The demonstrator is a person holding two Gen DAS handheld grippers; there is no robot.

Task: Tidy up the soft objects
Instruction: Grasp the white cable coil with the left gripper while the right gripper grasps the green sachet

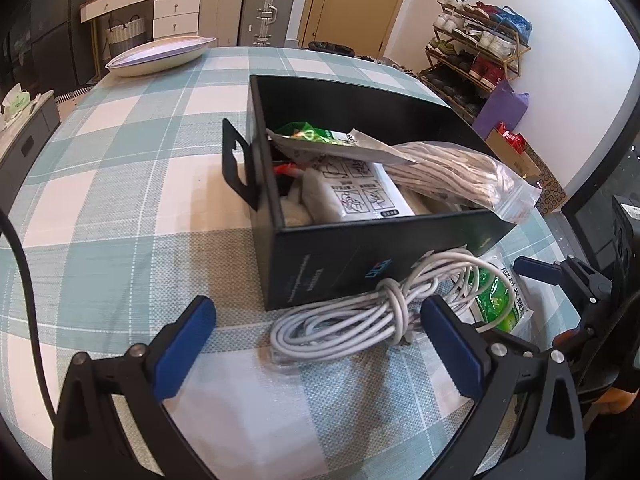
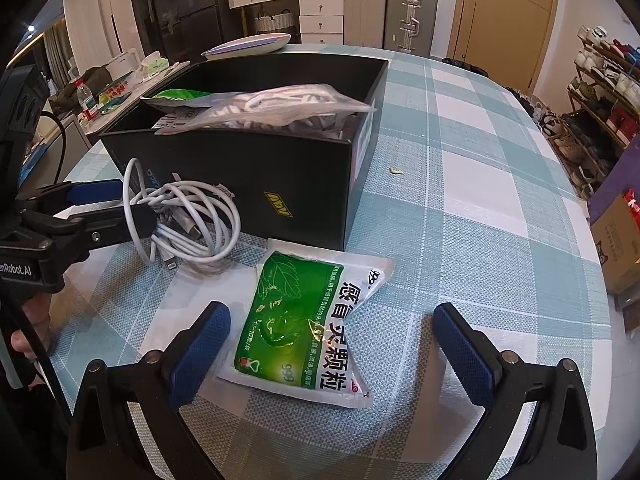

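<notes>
A black box (image 1: 320, 264) stands on the checked tablecloth, holding a clear bag of cords (image 1: 460, 176), a white packet (image 1: 360, 192) and a green packet (image 1: 312, 132). A coiled white cable (image 1: 360, 316) lies in front of the box. My left gripper (image 1: 320, 344) is open, its fingers either side of the cable's near end. A green and white sachet (image 2: 304, 328) lies flat beside the cable. My right gripper (image 2: 332, 344) is open and straddles the sachet's near end. The box (image 2: 280, 176) and cable (image 2: 188, 216) also show in the right wrist view.
A white oval dish (image 1: 160, 56) sits at the table's far edge. A small crumb (image 2: 396, 170) lies right of the box. Off the table are a shoe rack (image 1: 472, 52), suitcases (image 1: 268, 8), drawers and a cluttered side counter (image 2: 112, 88).
</notes>
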